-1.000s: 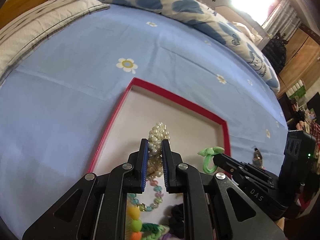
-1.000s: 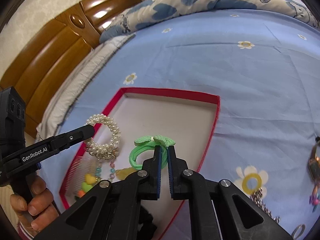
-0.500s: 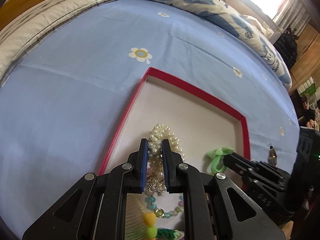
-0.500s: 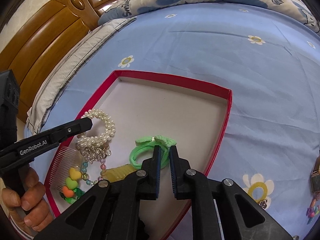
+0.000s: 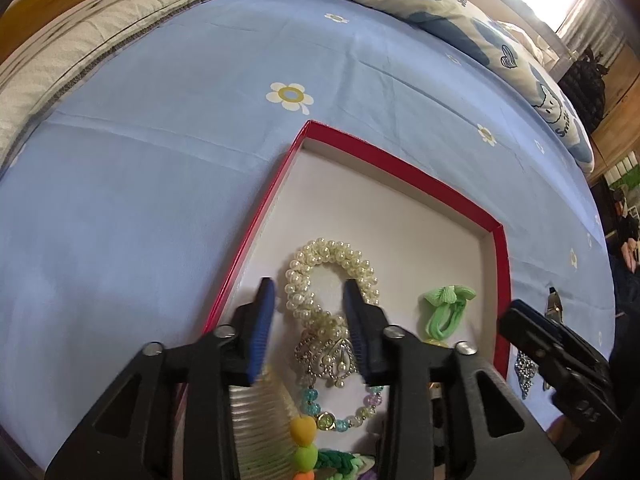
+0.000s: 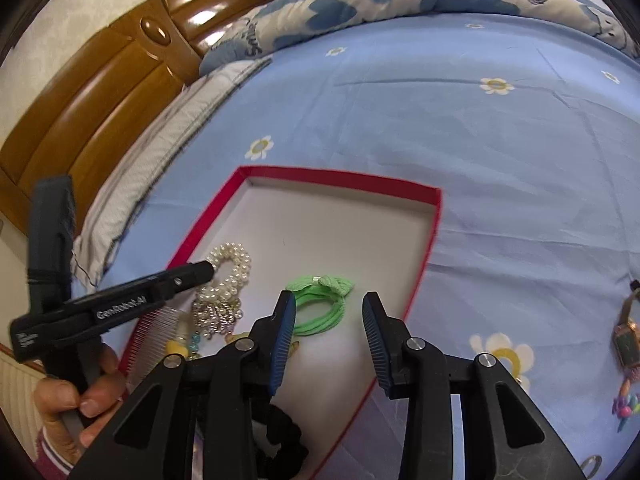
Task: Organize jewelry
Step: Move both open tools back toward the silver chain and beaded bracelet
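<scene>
A red-rimmed tray (image 5: 400, 164) with a white floor lies on the blue bedsheet. On its floor rests a pearl bracelet (image 5: 320, 246). My left gripper (image 5: 308, 286) stands over it with its jaws opening. One side of the bracelet lies between the blue pads, which do not press on it. To the right a green hair tie (image 6: 324, 318) lies on the tray floor, under the tips of my right gripper (image 6: 329, 300). Its jaws are opening too and do not touch the tie. The left gripper (image 6: 206, 270) is seen from the side at the pearl bracelet (image 6: 236, 256).
A comb (image 6: 152, 332), a beaded bracelet (image 5: 340, 420) and a black scrunchie (image 6: 280, 436) fill the tray's near end. On the sheet to the right lie a watch (image 6: 626, 340), a coloured trinket (image 6: 624, 410) and a silver chain (image 5: 526, 368). A wooden headboard (image 6: 100, 92) rises on the left.
Both grippers were shut, the left on the pearl bracelet and the right on the green hair tie. Both have opened, and the two pieces now lie on the tray floor.
</scene>
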